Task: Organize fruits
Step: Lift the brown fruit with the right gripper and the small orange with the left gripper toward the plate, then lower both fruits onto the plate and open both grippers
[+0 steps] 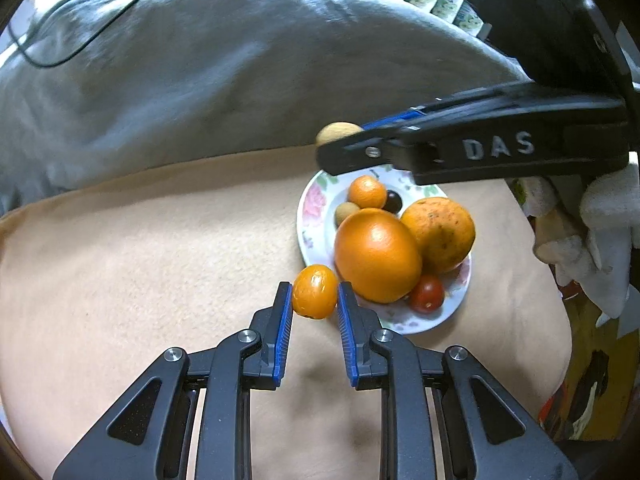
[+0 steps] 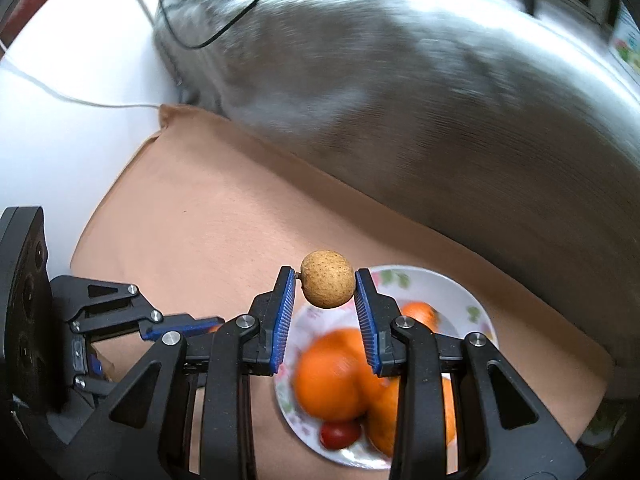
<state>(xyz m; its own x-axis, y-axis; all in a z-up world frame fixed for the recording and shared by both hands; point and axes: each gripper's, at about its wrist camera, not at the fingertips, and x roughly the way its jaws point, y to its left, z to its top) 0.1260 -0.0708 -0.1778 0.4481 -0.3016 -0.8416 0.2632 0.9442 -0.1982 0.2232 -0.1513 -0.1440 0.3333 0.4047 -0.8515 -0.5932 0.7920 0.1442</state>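
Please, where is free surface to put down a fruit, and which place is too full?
Free: the beige cloth, a wide bare patch bordered by the grey blanket behind and the floral plate at its right. Crowded: the plate itself, filled by two large oranges, a small orange, a tomato and small round fruits.

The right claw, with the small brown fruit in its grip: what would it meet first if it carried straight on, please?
Probably the tan cloth beyond the plate; the line past the right claw and its brown fruit looks free, though depth is unclear.

Tan blanket point(image 1: 160, 248), floral plate point(image 1: 316, 216), grey duvet point(image 1: 200, 80)
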